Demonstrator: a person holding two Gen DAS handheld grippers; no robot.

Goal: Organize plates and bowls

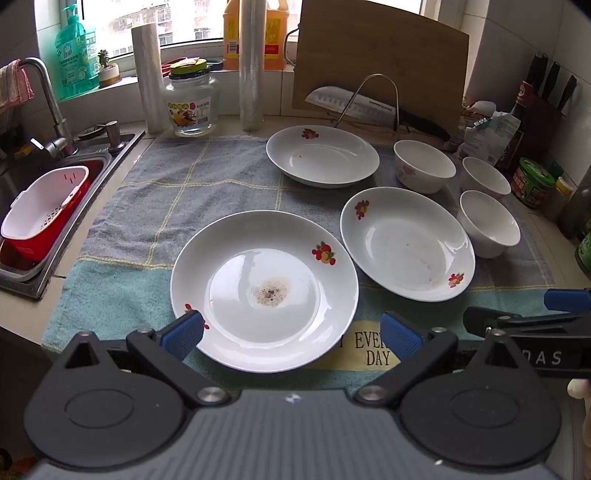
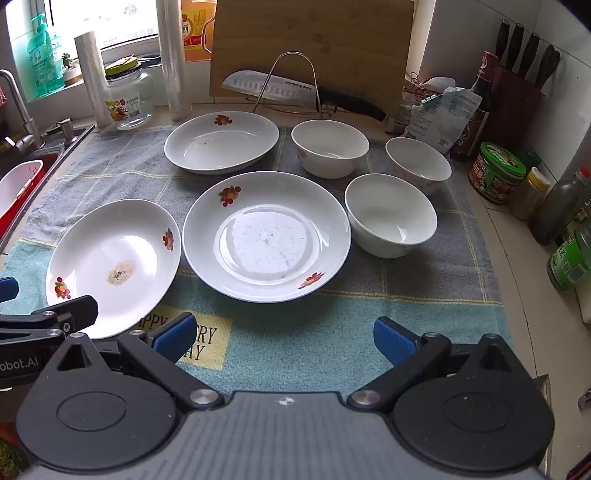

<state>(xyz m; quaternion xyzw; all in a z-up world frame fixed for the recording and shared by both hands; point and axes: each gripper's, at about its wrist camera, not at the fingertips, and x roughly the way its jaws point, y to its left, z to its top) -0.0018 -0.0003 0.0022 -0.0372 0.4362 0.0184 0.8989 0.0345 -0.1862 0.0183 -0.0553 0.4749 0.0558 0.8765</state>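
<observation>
Both my grippers hang wide open and empty: my left gripper (image 1: 291, 334) over the near rim of the soiled plate (image 1: 264, 290), my right gripper (image 2: 284, 338) above the towel (image 2: 314, 332). Two more plates (image 2: 266, 236) (image 2: 221, 142) lie apart on the towel, with three bowls (image 2: 390, 215) (image 2: 330, 147) (image 2: 418, 164) clustered right.

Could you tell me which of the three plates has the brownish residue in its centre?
The near-left plate, between the open left gripper's fingers; the others look almost clean.

Daylight from window (image 1: 122, 22); plate glare; fisheye-bent, dark corners.
</observation>
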